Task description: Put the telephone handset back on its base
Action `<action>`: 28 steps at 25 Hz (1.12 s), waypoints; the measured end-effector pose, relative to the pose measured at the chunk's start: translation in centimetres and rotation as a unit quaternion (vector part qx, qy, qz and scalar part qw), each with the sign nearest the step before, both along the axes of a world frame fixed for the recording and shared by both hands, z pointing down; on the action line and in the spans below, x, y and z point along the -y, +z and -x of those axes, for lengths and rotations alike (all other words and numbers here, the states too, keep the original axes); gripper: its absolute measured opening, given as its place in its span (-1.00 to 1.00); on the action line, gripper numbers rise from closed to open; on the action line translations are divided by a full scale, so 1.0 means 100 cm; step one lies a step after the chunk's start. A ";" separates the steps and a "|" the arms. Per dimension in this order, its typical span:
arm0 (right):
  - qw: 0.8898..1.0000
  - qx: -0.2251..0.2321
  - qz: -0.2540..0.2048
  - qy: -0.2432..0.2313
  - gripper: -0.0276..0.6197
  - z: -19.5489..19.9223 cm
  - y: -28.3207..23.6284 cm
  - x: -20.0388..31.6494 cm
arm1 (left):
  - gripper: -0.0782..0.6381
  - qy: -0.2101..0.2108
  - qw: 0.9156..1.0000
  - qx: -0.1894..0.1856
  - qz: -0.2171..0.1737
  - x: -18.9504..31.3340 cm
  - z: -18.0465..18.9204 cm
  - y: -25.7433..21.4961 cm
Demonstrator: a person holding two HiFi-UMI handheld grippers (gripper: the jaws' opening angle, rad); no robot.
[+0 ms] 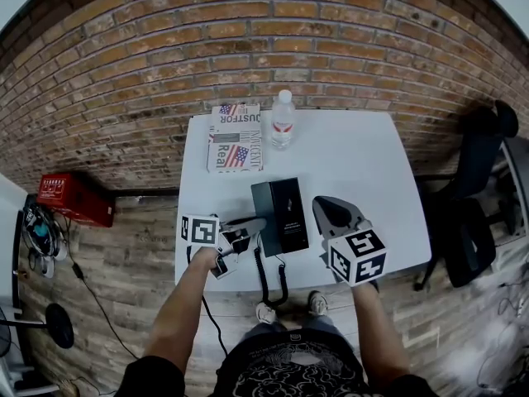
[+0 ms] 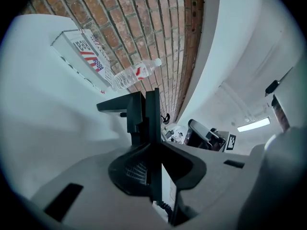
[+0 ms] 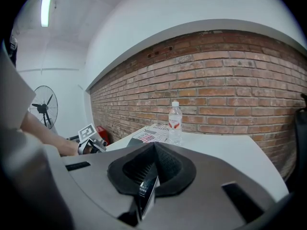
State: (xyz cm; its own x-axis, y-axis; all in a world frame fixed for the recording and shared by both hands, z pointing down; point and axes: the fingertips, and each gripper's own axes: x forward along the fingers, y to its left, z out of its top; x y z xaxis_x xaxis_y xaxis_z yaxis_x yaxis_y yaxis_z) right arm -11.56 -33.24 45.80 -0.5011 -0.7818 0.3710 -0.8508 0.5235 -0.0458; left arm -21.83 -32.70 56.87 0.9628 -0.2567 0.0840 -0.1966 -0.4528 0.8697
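Observation:
The black telephone base (image 1: pixel 289 215) lies at the middle of the white table (image 1: pixel 364 164). The handset (image 1: pixel 261 209) runs along the base's left side. Its coiled cord (image 1: pixel 266 284) hangs over the table's front edge. My left gripper (image 1: pixel 248 224) reaches in from the left, with its tips at the handset's near end. In the left gripper view its jaws are shut on a thin black slab, the handset (image 2: pixel 152 114), seen edge-on. My right gripper (image 1: pixel 324 207) hovers just right of the base. It is shut (image 3: pixel 154 145), with nothing between its pads.
A water bottle (image 1: pixel 283 119) and a folded newspaper (image 1: pixel 235 137) sit at the table's far edge by the brick wall. A black office chair (image 1: pixel 471 213) stands to the right. On the floor at the left are a red box (image 1: pixel 74 198) and a fan (image 3: pixel 42 107).

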 end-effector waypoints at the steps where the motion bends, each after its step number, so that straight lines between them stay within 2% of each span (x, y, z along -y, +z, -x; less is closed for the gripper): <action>1: 1.000 0.000 0.001 0.000 -0.91 -0.001 0.001 0.000 | -0.58 0.001 1.000 0.002 0.001 0.001 -0.001 0.001; 11: 1.000 0.000 0.004 0.001 -0.91 -0.006 0.004 0.000 | -0.58 0.005 1.000 -0.001 0.028 0.004 -0.003 0.010; 15: 1.000 -0.001 0.003 0.001 -0.91 -0.005 0.004 0.000 | -0.58 0.009 0.999 0.010 0.034 0.004 -0.004 0.012; 25: 1.000 0.002 0.004 -0.003 -0.91 -0.003 0.004 -0.004 | -0.58 0.000 0.999 0.029 0.025 0.003 -0.003 0.011; 28: 1.000 0.003 0.004 -0.007 -0.91 0.002 0.004 -0.005 | -0.57 -0.014 0.999 0.041 0.017 0.005 0.002 0.012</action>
